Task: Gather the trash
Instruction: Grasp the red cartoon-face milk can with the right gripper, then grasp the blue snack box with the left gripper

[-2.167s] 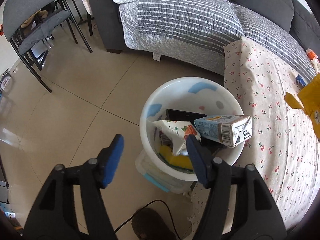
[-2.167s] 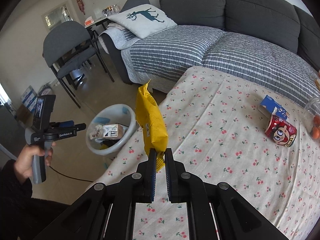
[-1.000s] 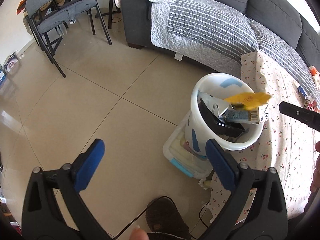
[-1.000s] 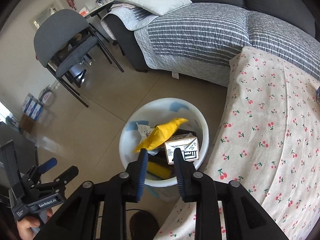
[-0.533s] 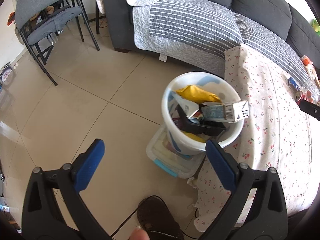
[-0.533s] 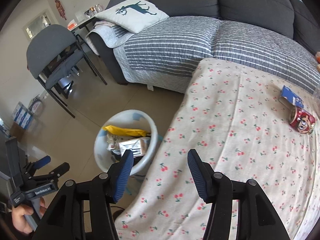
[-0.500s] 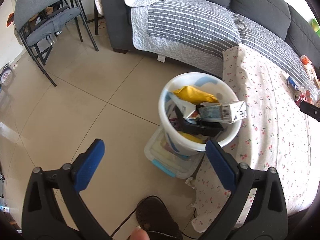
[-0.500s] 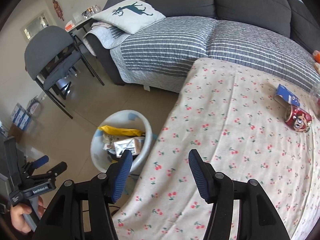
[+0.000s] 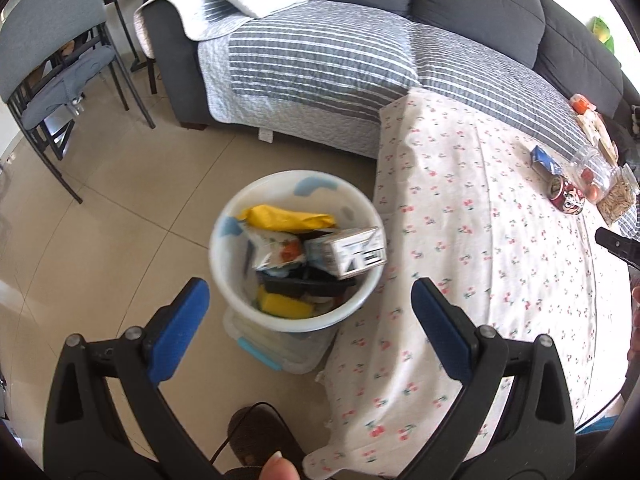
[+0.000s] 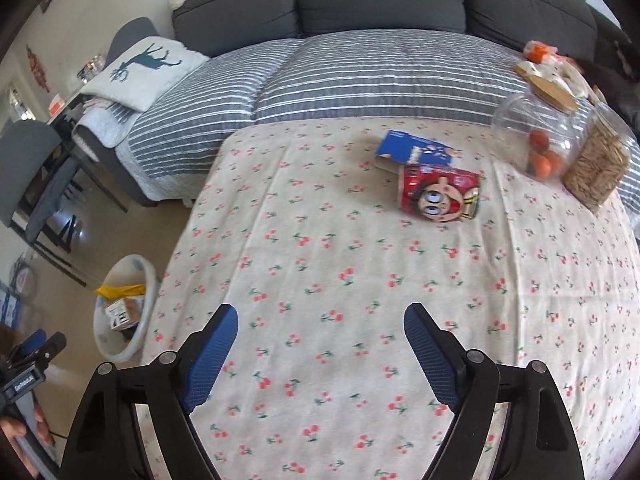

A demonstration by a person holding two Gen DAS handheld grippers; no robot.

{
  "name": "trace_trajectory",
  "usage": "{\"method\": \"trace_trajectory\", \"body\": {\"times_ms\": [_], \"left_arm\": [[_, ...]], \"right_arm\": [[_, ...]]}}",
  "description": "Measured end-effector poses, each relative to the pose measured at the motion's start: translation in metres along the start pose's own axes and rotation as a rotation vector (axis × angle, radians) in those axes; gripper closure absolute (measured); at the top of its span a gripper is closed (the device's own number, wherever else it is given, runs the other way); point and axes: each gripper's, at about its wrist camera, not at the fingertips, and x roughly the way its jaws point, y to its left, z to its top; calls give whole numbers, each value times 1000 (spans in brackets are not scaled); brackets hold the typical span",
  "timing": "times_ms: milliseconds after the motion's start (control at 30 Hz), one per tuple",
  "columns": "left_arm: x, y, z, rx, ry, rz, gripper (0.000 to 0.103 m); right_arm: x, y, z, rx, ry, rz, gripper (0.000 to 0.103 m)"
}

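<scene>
While both tongs gape | L tongs (image 9: pixel 306 312) over bin (image 9: pixel 240 300) | R tongs (image 10: pixel 320 340) short of can (image 10: pixel 440 196)

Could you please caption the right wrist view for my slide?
Open right gripper faces red can and blue carton on the cherry tablecloth.

Left wrist view: looks steeply down from above the bin (image 9: pixel 296 320), near it, along the left tool (image 9: pixel 308 316).
Right wrist view: sits low over the table (image 10: pixel 360 280), facing across it toward the sofa (image 10: pixel 380 0), bin (image 10: pixel 140 320) far left.
Shared: bin, table (image 9: pixel 480 240), sofa (image 9: pixel 460 8), red can (image 9: pixel 568 200) (image 10: pixel 440 196).
</scene>
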Motion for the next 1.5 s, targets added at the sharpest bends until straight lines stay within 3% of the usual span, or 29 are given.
{"method": "trace_trajectory", "body": {"times_ms": [133, 300, 600, 933, 967, 1000, 1233, 1500], "left_arm": [[5, -28, 7, 29, -5, -10, 2], [14, -58, 20, 54, -10, -19, 1], [36, -97, 33, 113, 1, -15, 1], [53, -111, 35, 131, 27, 10, 1], [54, -113, 35, 133, 28, 12, 1], [55, -114, 35, 134, 31, 12, 1], [64, -142, 41, 156, 57, -11, 1], [81, -235, 61, 243, 106, -85, 1]], "right_arm": [[11, -42, 10, 74, -10, -79, 1], [36, -72, 31, 122, -2, -134, 0], [82, -71, 68, 121, 2, -132, 0], [116, -73, 82, 130, 9, -154, 0], [115, -74, 82, 131, 3, -150, 4], [114, -76, 81, 132, -6, -141, 14], [82, -97, 73, 121, 13, -113, 15], [39, -154, 57, 117, 15, -121, 15]]}}
